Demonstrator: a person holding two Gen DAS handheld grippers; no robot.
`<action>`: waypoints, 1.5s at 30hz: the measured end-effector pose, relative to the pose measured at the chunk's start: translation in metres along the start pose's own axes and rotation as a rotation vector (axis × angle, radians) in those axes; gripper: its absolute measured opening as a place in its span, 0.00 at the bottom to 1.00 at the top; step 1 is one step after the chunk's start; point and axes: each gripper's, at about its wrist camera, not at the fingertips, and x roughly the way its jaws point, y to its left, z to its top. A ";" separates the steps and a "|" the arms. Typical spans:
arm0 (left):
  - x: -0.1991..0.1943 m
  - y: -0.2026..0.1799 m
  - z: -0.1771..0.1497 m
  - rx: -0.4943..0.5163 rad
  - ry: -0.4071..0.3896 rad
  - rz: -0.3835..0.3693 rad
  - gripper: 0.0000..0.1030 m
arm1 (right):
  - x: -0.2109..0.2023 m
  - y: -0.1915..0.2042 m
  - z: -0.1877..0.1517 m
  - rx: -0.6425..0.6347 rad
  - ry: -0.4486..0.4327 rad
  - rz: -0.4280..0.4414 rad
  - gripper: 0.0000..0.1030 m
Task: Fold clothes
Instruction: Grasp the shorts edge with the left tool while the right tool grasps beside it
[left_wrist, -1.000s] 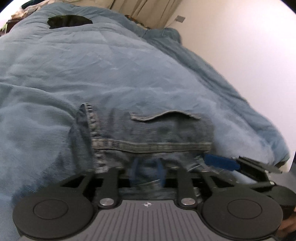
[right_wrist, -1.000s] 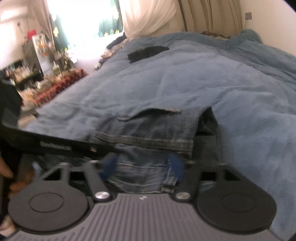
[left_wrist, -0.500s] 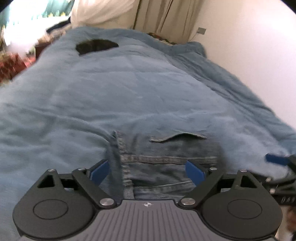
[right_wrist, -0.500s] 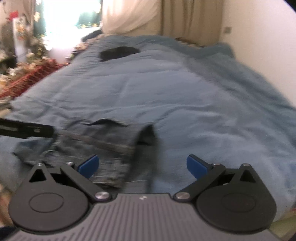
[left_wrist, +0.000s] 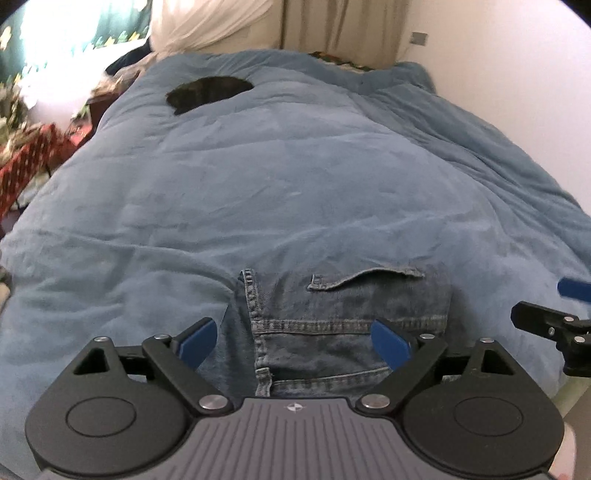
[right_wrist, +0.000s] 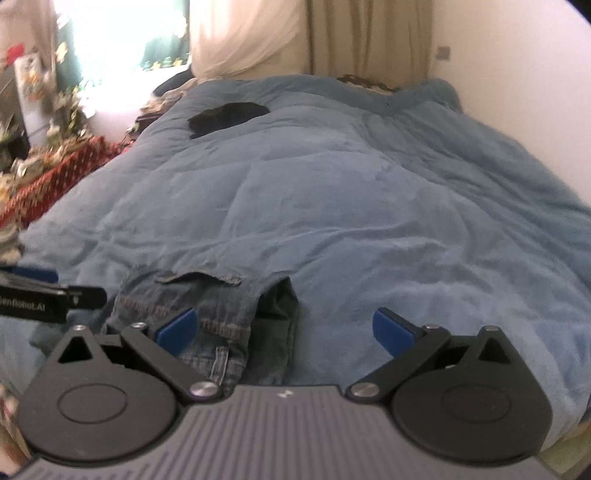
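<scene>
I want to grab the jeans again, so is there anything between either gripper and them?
Nothing visible. The left gripper and right gripper are both open just above the folded jeans on the blue duvet.

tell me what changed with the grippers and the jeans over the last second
Both grippers let go of the jeans: the left gripper and right gripper were closed on the denim a second ago and now stand wide open, pulled up and back off it. The jeans stayed folded on the blue blanket, and the dark garment near the far end has not moved.
</scene>
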 end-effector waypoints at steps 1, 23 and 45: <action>0.001 0.000 0.002 -0.001 0.006 0.012 0.88 | 0.001 -0.002 0.003 0.006 0.007 0.005 0.99; 0.082 0.021 0.010 -0.317 0.197 -0.165 0.05 | 0.041 0.011 0.026 0.003 -0.036 -0.024 0.57; 0.095 0.030 -0.007 -0.258 0.141 -0.220 0.03 | 0.125 0.015 -0.042 -0.035 0.020 -0.022 0.00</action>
